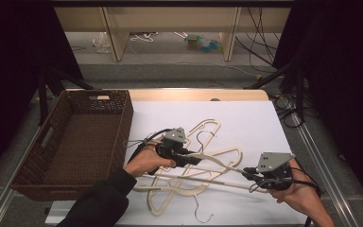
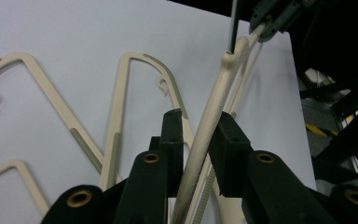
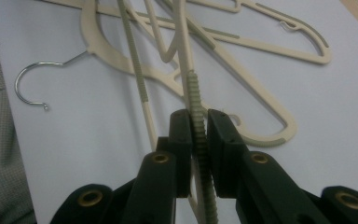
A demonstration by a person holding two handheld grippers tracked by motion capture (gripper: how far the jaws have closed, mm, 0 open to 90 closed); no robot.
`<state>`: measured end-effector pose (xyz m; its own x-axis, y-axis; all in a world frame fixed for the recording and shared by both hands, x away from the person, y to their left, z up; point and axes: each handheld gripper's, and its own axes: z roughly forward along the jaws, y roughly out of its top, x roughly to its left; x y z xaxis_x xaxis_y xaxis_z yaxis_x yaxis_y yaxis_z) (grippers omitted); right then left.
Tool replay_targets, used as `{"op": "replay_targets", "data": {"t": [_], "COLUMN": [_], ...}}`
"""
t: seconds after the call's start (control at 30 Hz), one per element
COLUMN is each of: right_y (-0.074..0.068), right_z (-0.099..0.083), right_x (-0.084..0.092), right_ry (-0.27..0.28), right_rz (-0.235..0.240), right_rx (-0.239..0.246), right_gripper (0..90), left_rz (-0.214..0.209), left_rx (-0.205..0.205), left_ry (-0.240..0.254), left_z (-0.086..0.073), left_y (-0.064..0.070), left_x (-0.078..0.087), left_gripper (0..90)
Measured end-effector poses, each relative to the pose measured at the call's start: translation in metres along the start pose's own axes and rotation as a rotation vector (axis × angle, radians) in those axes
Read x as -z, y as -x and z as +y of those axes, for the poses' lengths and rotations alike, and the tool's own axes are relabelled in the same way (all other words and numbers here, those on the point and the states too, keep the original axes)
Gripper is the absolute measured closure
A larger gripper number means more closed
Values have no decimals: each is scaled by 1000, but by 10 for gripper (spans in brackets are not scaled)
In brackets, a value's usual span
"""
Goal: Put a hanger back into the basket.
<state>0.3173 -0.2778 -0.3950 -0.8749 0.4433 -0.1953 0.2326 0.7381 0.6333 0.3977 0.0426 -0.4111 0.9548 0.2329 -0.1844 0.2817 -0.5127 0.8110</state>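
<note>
Cream plastic hanger [image 1: 217,163], lower centre of the high view, is clamped at opposite ends by left gripper [image 1: 194,160] and right gripper [image 1: 246,173]; level lifting is advised, clear of tangled hangers [image 1: 184,182] beneath.

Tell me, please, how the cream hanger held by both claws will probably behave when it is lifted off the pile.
The cream hanger looks thin and stiff, so it should probably rise in one piece. The right claw pinches its ribbed grey strip, which likely resists slipping; the left claw holds a smooth bar. Its arms cross the other hangers, so it may snag and drag them.
</note>
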Motion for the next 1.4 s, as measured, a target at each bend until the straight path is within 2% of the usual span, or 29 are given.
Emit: {"op": "replay_targets", "data": {"t": [0.03,0.1,0.2,0.3,0.4,0.5,0.57,0.67,0.77,0.83,0.9,0.93,1.0,1.03,1.13,1.23,1.27,1.3,1.33,1.37,1.4], "right_y": [0,0,1,3,5,5,5,6,5,6,6,6,6,6,3,-1,-5,-6,-8,-9,-10], "right_z": [0,0,-2,-3,-3,-3,-3,-3,-3,-3,-3,-4,-4,-5,-7,-9,-11,-12,-14,-16,-17], "right_x": [1,1,1,2,5,6,8,8,7,8,9,11,11,15,19,22,24,24,25,25,24], "right_ry": [0,-5,8,33,41,47,51,58,68,70,69,71,80,90,106,104,112,113,113,119,124], "right_rz": [3,3,15,14,24,26,23,26,29,29,28,21,18,11,10,7,11,9,10,11,14], "right_rx": [-3,-5,-10,-60,-83,-74,-85,-87,-91,-92,-96,-104,-107,-123,-128,-127,-131,-131,-135,-143,-142], "right_gripper": [799,794,784,752,729,728,722,719,719,718,715,712,712,701,696,690,680,675,673,673,673], "left_rz": [7,4,6,1,8,27,26,25,16,9,17,41,48,58,90,109,126,126,132,134,143], "left_rx": [2,-20,-20,-24,-39,-69,-79,-88,-76,-84,-81,-91,-90,-77,-34,-32,-13,-13,38,45,75], "left_ry": [-13,-28,-45,-48,-60,-81,-103,-109,-118,-120,-112,-113,-115,-114,-115,-124,-130,-130,-115,-110,-97], "left_z": [1,2,3,5,7,8,8,9,9,9,11,13,14,17,22,27,32,32,37,39,42], "left_y": [7,12,17,21,24,27,29,31,35,35,38,41,42,40,35,30,25,25,21,19,17], "left_x": [1,2,4,6,6,6,4,2,1,1,0,0,1,2,5,9,16,16,23,26,31], "left_gripper": [773,784,785,799,806,807,812,828,842,851,853,854,854,855,855,854,854,854,854,854,854]}}
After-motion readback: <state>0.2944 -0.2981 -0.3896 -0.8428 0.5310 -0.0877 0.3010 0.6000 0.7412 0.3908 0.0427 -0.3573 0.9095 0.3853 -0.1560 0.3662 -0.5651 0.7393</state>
